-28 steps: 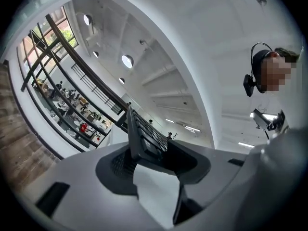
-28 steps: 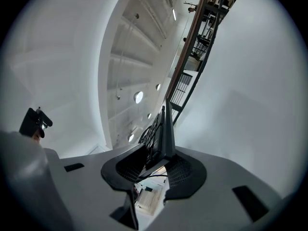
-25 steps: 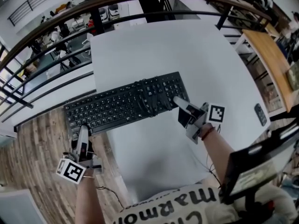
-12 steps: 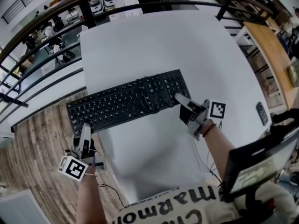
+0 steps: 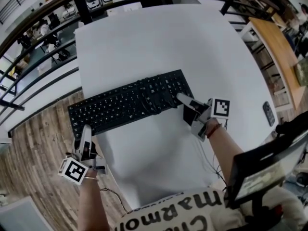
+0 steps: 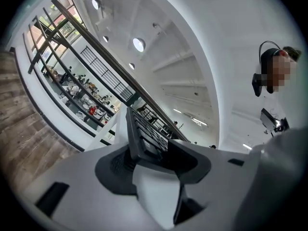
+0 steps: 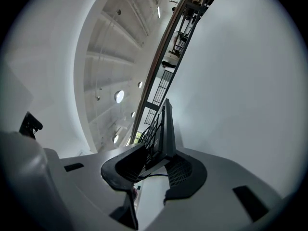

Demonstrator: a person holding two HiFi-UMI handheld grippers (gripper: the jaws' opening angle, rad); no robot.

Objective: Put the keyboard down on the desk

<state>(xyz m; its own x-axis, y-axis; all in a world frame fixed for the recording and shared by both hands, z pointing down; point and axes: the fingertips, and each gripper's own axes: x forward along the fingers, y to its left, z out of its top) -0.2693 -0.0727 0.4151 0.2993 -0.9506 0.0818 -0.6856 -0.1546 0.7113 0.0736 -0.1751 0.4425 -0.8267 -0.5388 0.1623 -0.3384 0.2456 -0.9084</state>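
Two-handed carry of a keyboard [image 5: 127, 104], late in the lowering step. The left hand-held gripper [image 5: 85, 130] clamps the near-left end of the keyboard. Its own view shows the jaws set on the keyboard's edge, with the rows of keys running away between them. The right hand-held gripper [image 5: 181, 99] clamps the right end, and in its view the thin edge of the board sits pinched between the two dark pads. Neither gripper stands wide or empty.

The keyboard lies slantwise across the near-left part of the white worktop [image 5: 163, 42]. Its left end reaches past the worktop's left edge and hangs over the wooden floor [image 5: 33, 153]. Whether the underside already touches the worktop cannot be told from these views.

Judged step: setting down, not yet released. The next move calls for bringing the left end in over the worktop and lowering both ends evenly until the board rests flat. Only then should both pairs of jaws part and draw back along the board's length, without dragging it.
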